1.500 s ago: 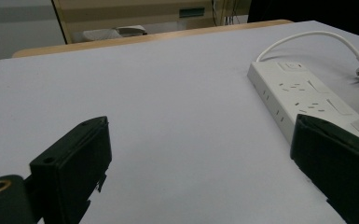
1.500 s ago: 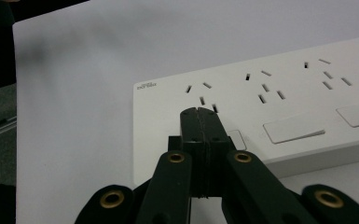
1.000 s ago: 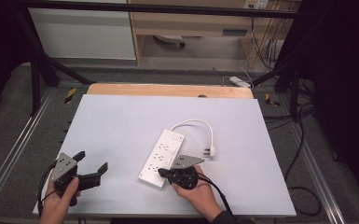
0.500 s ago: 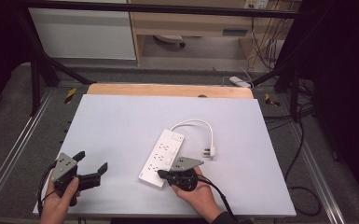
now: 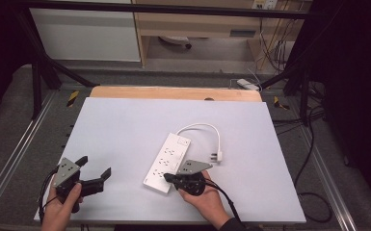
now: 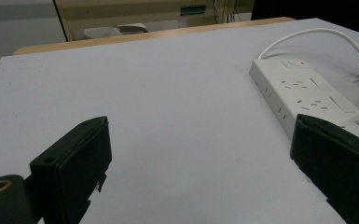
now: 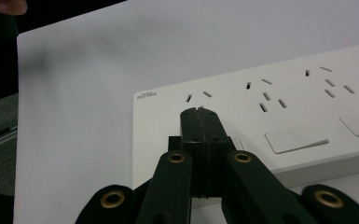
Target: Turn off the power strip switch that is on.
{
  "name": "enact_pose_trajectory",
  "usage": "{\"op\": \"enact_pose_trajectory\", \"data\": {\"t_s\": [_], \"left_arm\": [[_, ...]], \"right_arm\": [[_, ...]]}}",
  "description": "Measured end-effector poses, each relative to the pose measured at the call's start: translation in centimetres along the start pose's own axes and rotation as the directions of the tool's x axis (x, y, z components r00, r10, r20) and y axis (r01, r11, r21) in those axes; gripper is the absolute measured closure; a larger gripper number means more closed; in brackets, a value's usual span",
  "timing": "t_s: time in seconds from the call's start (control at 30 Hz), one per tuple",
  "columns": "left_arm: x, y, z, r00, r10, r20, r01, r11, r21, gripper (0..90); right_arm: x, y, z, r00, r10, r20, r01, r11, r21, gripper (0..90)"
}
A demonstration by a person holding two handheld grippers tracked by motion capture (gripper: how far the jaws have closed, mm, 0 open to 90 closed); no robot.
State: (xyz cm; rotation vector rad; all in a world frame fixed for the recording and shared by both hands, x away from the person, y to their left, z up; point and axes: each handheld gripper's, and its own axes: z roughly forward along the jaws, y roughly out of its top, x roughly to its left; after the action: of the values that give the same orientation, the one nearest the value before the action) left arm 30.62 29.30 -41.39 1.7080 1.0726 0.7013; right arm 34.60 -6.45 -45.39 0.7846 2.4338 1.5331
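Observation:
A white power strip [image 5: 168, 156] lies slantwise on the white table [image 5: 125, 125], its white cable [image 5: 202, 127] looping to a plug [image 5: 217, 156] beside it. My right gripper [image 5: 166, 177] is shut with nothing between its jaws. In the right gripper view its tips [image 7: 199, 112] sit over the near end of the strip [image 7: 284, 107], just short of a pair of socket slots; whether they touch it I cannot tell. My left gripper [image 5: 95, 166] stands open near the table's front left corner, well apart from the strip. In the left gripper view its jaws [image 6: 200, 154] frame bare table, with the strip [image 6: 303, 93] at right.
A wooden strip [image 5: 173, 93] runs along the table's far edge. Metal rails flank the table on both sides. On the floor beyond lie another white power strip [image 5: 248, 84] and loose cables [image 5: 313, 192] at right.

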Motion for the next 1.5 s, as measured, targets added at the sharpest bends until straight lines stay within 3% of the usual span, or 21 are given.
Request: {"op": "enact_pose_trajectory", "data": {"t_s": [0.43,0.87,1.13,1.5], "left_arm": [[0.0,-0.1,0.1,1.0,-0.005,-0.003,0.005,1.0,0.005,5.1],[0.0,-0.1,0.2,1.0,-0.002,-0.006,0.002,0.9998,0.018,5.1],[0.0,-0.2,0.2,1.0,-0.002,-0.004,0.002,0.9998,0.019,5.1],[-0.1,-0.2,0.2,1.0,0.0,0.002,0.0,0.9997,0.023,5.0]], "right_arm": [[-0.4,0.2,-0.5,0.9997,0.02,0.013,-0.02,0.999,-0.031,90.0],[-2.0,0.7,-2.0,0.996,0.055,0.071,-0.05,0.996,-0.078,86.3],[-2.8,1.3,-3.3,0.9915,0.066,0.112,-0.053,0.992,-0.114,74.1],[-4.3,2.2,-5.2,0.9738,0.12,0.193,-0.09,0.983,-0.157,39.7]]}}
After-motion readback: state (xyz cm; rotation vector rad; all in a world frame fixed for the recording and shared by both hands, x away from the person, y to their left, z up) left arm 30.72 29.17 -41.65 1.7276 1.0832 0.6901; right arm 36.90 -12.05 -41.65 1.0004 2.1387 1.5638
